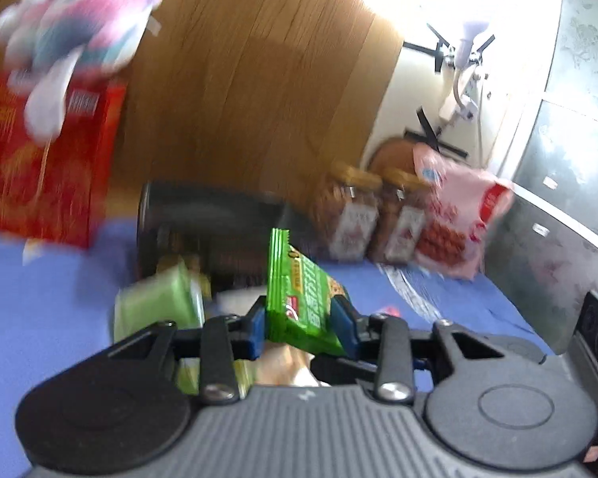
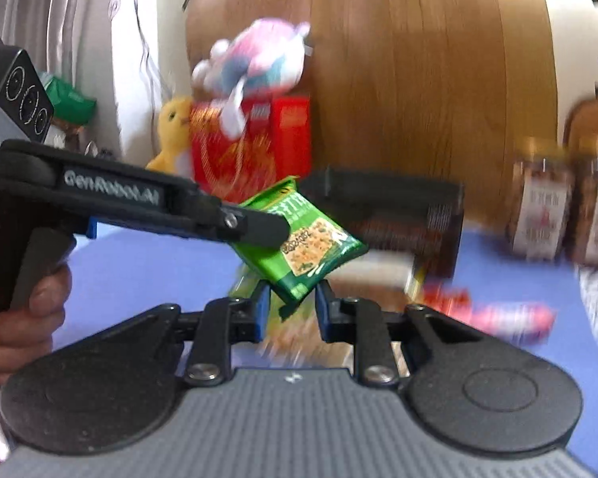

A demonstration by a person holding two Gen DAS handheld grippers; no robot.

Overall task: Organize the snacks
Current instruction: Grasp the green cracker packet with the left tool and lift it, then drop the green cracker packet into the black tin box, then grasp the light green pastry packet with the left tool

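Black linkages, blue-padded fingers, silver screws

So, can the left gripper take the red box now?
Probably not: the left gripper is shut on a green packet. The way to the red box looks free, though a plush toy lies on it.

My left gripper has blue pads, clamping a green packet with yellow lettering. Beyond it I see a black basket on purple cloth; a red box upper left, a pink bag right
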